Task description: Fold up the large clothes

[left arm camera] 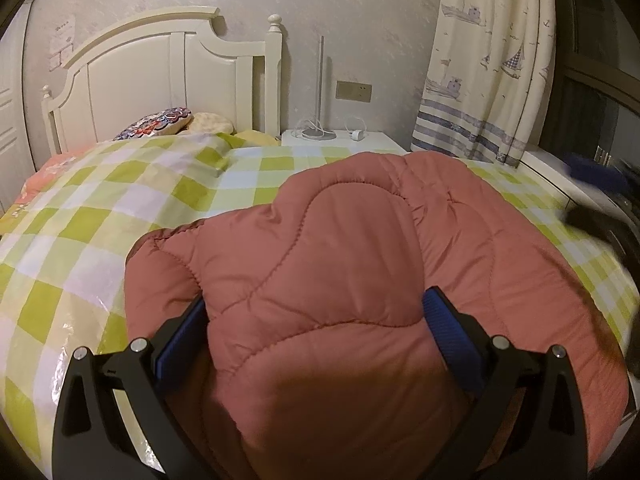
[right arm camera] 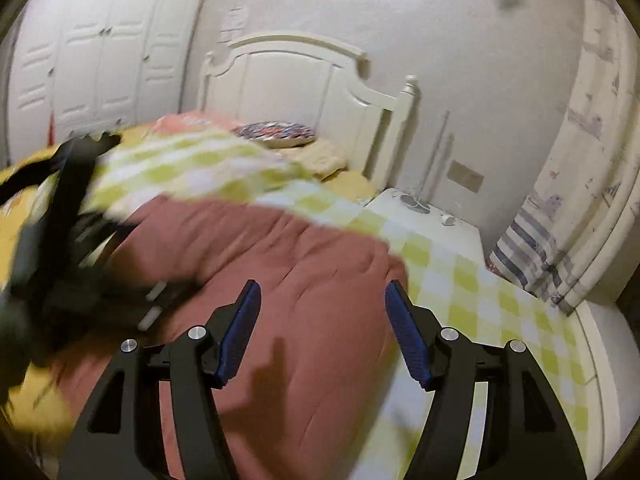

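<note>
The pink quilted coat [left arm camera: 340, 280] lay mid-frame on the checked bed [left arm camera: 100, 240]. The left gripper [left arm camera: 316, 328] had its fingers wide around a thick fold, likely lifting it; the right gripper [right arm camera: 324, 332] hovered wide-fingered, empty above it

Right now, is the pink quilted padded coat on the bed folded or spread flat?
Partly folded, not flat: the pink quilted padded coat is bunched in a thick mound between the wide-apart fingers of the left gripper; whether they pinch it, cannot tell.
</note>
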Tool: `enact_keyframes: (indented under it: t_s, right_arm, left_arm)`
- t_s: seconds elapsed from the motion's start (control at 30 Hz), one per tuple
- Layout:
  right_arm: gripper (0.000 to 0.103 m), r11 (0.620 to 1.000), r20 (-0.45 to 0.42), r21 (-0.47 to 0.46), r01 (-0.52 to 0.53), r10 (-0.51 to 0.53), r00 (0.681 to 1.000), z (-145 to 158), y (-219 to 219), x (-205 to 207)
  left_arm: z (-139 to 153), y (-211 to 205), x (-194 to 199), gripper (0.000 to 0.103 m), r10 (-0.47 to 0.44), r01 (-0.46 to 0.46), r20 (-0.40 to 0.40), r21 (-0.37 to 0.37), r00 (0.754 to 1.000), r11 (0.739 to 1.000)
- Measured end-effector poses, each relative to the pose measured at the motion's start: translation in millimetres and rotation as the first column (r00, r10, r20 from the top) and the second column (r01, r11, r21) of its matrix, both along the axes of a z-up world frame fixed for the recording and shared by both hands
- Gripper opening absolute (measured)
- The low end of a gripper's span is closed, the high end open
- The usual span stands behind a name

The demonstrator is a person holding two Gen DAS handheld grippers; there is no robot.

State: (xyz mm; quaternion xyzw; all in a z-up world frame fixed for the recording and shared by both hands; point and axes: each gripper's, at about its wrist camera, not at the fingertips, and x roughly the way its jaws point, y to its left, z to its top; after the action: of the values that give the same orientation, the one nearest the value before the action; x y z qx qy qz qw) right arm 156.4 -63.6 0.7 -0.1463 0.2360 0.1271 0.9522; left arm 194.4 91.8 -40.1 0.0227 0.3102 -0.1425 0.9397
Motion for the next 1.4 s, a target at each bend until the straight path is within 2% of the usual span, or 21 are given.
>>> enact_keyframes:
  t_s: [0.07,0.1,0.13,0.17,0.2,0.27,0.37,0.5,0.57,0.63,0.7,0.77,0.83,0.9,0.93,1.07,1.27,1.4]
  right_arm:
    - [0.064,0.999,-0.044,-0.016,0.032,-0.032,0.998,-10,-2,37]
    - [0.064,0.998,-0.097,-0.047,0.031,-0.035,0.995,-22,2,53]
    - [0.063,0.997,-0.192,-0.071,0.004,-0.018,0.981,-37,6,69]
    - [0.063,0.999,-0.288,-0.045,-0.024,0.01,0.958,-57,4,83]
    - [0.064,0.999,-0.316,0.035,-0.027,0.037,0.948,-63,-5,88]
    - [0.064,0.997,-0.329,0.076,-0.017,0.041,0.943,-61,-15,89]
    - [0.064,1.0,-0.296,-0.016,-0.013,0.008,0.955,-51,-5,84]
    - [0.065,0.996,-0.233,-0.09,-0.007,-0.014,0.972,-24,8,91]
    - [0.065,0.998,-0.184,-0.06,0.013,-0.024,0.983,-2,11,102]
    - [0.065,1.0,-0.182,-0.017,0.022,-0.025,0.983,8,15,114]
    - [0.07,0.999,-0.193,-0.03,0.033,-0.038,0.98,7,23,127]
    - [0.08,0.993,-0.248,-0.111,0.038,-0.065,0.967,-14,37,147]
    - [0.083,0.987,-0.409,-0.158,0.007,-0.072,0.91,-54,44,170]
    - [0.09,0.994,-0.456,-0.091,0.053,-0.089,0.885,-65,32,182]
    - [0.091,0.995,-0.468,-0.079,0.068,-0.097,0.878,-65,28,185]
    - [0.094,0.987,-0.387,-0.146,0.074,-0.126,0.914,-54,33,173]
    - [0.095,0.975,-0.286,-0.201,0.096,-0.152,0.946,-42,38,161]
    - [0.095,0.99,-0.196,-0.132,0.051,-0.076,0.978,-2,46,146]
  left_arm:
    - [0,0,-2,0.101,0.005,-0.005,0.005,0.004,1.0,1.0]
    - [0,0,-3,0.101,0.007,-0.007,0.007,0.005,1.0,1.0]
    - [0,1,-3,0.101,0.011,-0.012,0.008,0.008,1.0,1.0]
    - [-2,1,-3,0.101,0.013,-0.014,0.003,0.015,1.0,1.0]
    - [-3,1,-3,0.101,0.012,-0.012,-0.002,0.019,1.0,1.0]
    - [-3,3,-3,0.101,0.003,-0.003,-0.005,0.006,1.0,1.0]
    - [-3,3,-4,0.101,0.005,-0.005,0.004,0.013,1.0,1.0]
    - [-3,6,-5,0.101,0.012,-0.012,0.007,0.001,1.0,1.0]
    - [-3,5,-6,0.101,0.014,-0.014,0.008,0.003,1.0,1.0]
    - [-2,5,-6,0.101,0.015,-0.015,0.009,0.005,1.0,1.0]
    - [-2,5,-6,0.101,0.014,-0.014,0.009,0.005,1.0,1.0]
    - [-2,5,-6,0.101,0.014,-0.014,0.009,0.006,1.0,1.0]
    - [-2,5,-6,0.101,0.013,-0.014,0.009,0.006,1.0,1.0]
    - [-3,5,-5,0.101,0.022,-0.022,0.001,0.007,1.0,1.0]
    - [-2,5,-4,0.101,0.02,-0.02,-0.001,0.002,1.0,1.0]
    - [-3,7,-5,0.101,0.015,-0.015,0.006,0.002,1.0,1.0]
    - [-3,9,-5,0.101,0.017,-0.017,0.006,0.0,1.0,1.0]
    - [-4,11,-4,0.101,0.018,-0.018,0.006,-0.007,1.0,1.0]
